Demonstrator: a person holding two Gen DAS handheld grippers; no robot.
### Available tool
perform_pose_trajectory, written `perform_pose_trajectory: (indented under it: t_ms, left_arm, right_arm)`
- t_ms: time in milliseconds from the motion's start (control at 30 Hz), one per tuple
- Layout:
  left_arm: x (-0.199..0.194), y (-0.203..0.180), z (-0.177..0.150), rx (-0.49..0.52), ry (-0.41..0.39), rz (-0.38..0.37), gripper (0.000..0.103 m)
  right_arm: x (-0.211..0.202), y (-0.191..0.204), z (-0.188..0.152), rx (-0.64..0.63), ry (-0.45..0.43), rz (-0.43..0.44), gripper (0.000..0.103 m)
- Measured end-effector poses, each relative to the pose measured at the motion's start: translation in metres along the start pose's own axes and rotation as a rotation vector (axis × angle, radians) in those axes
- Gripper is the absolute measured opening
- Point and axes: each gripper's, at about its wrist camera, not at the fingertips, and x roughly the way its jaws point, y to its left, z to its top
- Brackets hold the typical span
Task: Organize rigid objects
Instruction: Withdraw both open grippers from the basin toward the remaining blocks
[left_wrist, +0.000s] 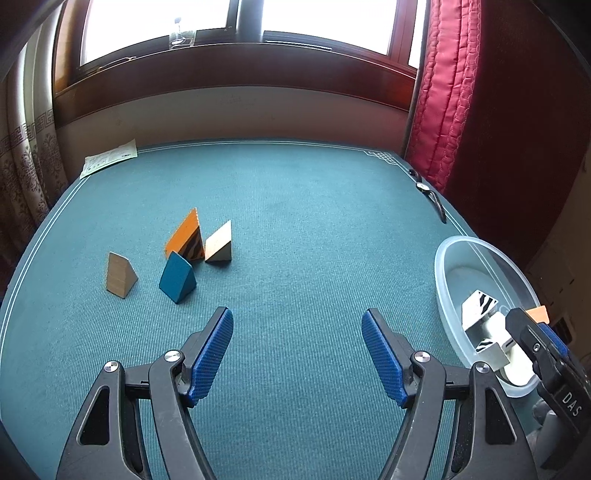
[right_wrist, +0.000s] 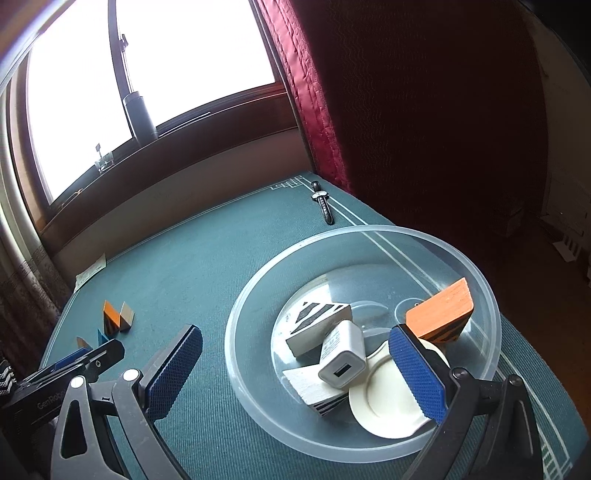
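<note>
Several wedge blocks stand on the green table at the left of the left wrist view: a tan one (left_wrist: 122, 275), a blue one (left_wrist: 177, 278), an orange tiger-striped one (left_wrist: 186, 238) and a pale one (left_wrist: 218, 243). My left gripper (left_wrist: 297, 317) hangs open over bare cloth in front of them, holding nothing. A clear plastic bowl (right_wrist: 369, 232) holds zebra-striped white blocks (right_wrist: 317, 325), a white USB charger (right_wrist: 341, 354), a cream disc (right_wrist: 388, 406) and an orange striped block (right_wrist: 439, 314) leaning on its wall. My right gripper (right_wrist: 295, 332) is wide open over the bowl, with the orange block just beyond its right finger.
A wristwatch (right_wrist: 323, 206) lies near the table's far right edge, and a paper sheet (left_wrist: 109, 158) lies at the far left corner. A red curtain (left_wrist: 443, 92) hangs to the right. The bowl (left_wrist: 443, 266) sits at the table's right edge.
</note>
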Motion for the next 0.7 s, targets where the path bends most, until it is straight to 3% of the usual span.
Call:
perform_pose_trajectory:
  t_ms: [700]
  left_arm:
    - [-0.003, 0.045, -0.013, -0.066, -0.004, 0.061, 0.073]
  right_arm:
    - [0.009, 0.053, -0.020, -0.122, 0.072, 0.074, 0.103]
